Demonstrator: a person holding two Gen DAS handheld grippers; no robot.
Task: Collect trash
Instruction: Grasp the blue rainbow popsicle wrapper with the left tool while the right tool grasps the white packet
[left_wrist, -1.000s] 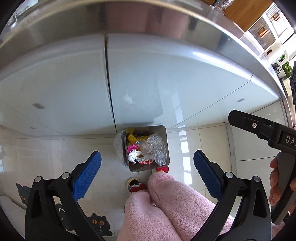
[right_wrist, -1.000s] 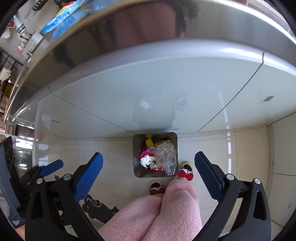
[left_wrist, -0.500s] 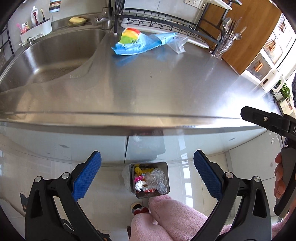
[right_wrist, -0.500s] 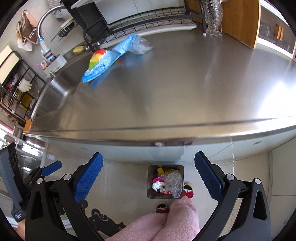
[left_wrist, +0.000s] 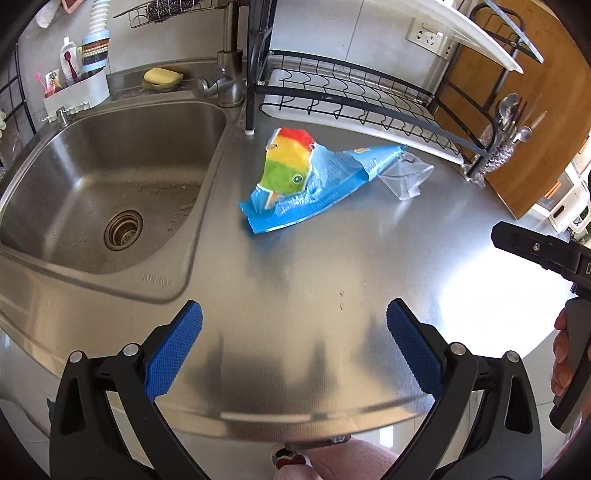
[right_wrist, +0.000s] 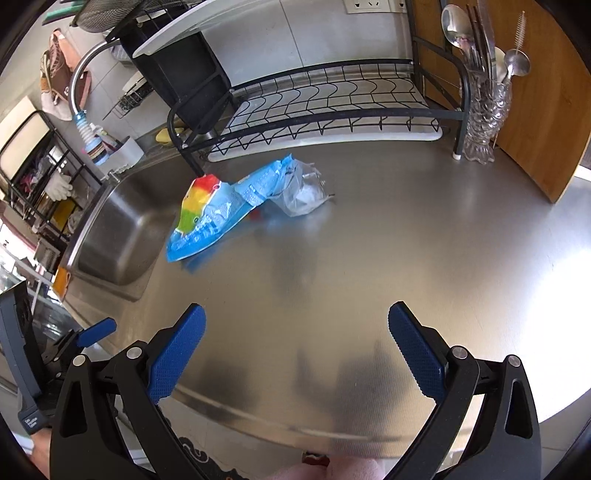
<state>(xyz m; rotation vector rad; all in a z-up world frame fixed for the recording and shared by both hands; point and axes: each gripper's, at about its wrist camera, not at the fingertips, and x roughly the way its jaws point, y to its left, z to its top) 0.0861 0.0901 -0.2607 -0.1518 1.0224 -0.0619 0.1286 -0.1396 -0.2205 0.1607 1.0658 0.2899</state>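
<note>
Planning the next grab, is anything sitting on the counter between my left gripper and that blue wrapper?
Nothing visible does. Only bare steel counter lies between the open left gripper and the blue wrapper; the sink sits off to the side.

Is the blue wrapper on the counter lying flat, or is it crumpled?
Crumpled. The blue wrapper rests on the counter, but its rainbow end stands up, and the blue part is creased, not flat.
</note>
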